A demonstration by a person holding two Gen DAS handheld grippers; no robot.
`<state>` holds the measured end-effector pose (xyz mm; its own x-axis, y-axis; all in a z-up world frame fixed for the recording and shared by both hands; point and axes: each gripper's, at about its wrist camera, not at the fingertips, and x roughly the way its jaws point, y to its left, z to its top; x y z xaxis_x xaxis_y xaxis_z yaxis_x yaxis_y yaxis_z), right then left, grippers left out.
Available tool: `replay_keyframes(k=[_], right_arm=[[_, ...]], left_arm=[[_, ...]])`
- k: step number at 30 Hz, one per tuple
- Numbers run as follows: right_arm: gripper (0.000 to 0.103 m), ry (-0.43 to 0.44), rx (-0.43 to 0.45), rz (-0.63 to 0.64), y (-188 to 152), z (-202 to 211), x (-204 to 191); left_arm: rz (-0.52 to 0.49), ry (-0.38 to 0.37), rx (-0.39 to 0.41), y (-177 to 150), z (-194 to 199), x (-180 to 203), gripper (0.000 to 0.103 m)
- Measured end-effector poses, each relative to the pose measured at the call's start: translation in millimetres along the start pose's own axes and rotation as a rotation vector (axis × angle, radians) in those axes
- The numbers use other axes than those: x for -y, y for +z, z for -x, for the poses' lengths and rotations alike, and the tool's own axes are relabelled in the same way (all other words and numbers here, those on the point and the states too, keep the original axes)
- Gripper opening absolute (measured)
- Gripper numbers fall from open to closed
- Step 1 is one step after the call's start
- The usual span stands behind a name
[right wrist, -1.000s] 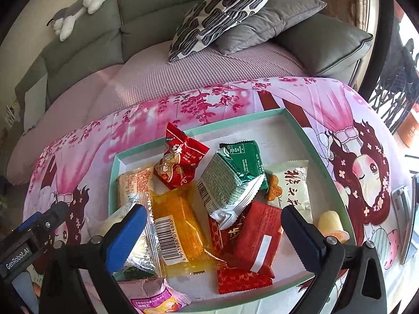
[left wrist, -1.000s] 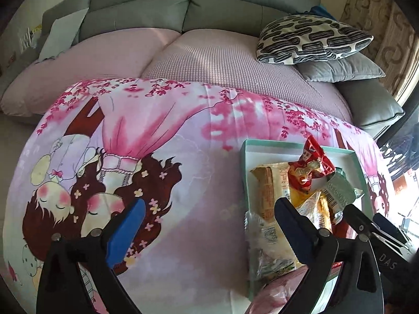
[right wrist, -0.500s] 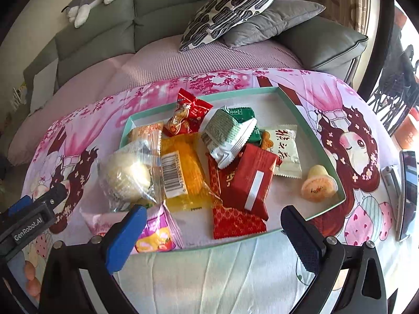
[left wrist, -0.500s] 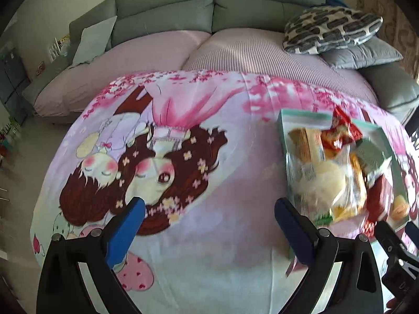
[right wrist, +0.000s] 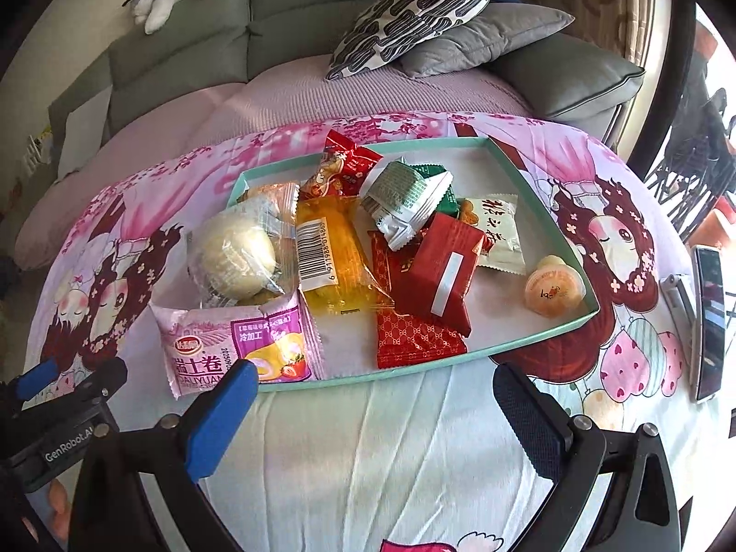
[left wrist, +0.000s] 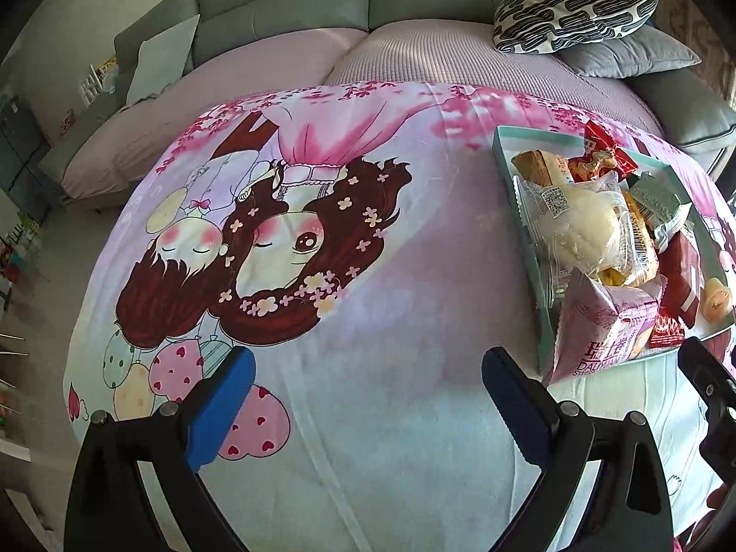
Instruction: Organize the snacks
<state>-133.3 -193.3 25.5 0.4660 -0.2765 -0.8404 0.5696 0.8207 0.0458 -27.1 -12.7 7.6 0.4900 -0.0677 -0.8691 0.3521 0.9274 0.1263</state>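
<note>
Snacks [right wrist: 414,248] sit heaped in the tray [right wrist: 543,193]; both grippers [left wrist: 368,395] [right wrist: 372,395] hang released near its front edge, task apparently done.

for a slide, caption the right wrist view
Open right gripper hovers before a teal tray heaped with wrapped snacks; pink roll packet overhangs its near rim.

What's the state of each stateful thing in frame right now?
left hand-held gripper: open, empty, over the cloth
right hand-held gripper: open, empty, short of the tray
tray: uncovered, holding snacks
pink swiss roll pack: sealed, hanging over the tray's near-left corner
jelly cup: sealed, upright
phone: screen dark, flat on the cloth
</note>
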Motion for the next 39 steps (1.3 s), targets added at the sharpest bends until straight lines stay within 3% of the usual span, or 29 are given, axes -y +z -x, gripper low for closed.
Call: replay_keyframes(k=[15, 39], right_arm=[[0.103, 0.019, -0.004, -0.005, -1.2, -6.4, 2.3], [0.103, 0.014, 0.027, 0.009, -2.6, -1.7, 2.0]], left_arm=[[0.018, -0.057, -0.05, 2.5, -12.5, -4.2, 0.099], [0.022, -0.12, -0.045, 1.3, -10.8, -3.4, 0.099]])
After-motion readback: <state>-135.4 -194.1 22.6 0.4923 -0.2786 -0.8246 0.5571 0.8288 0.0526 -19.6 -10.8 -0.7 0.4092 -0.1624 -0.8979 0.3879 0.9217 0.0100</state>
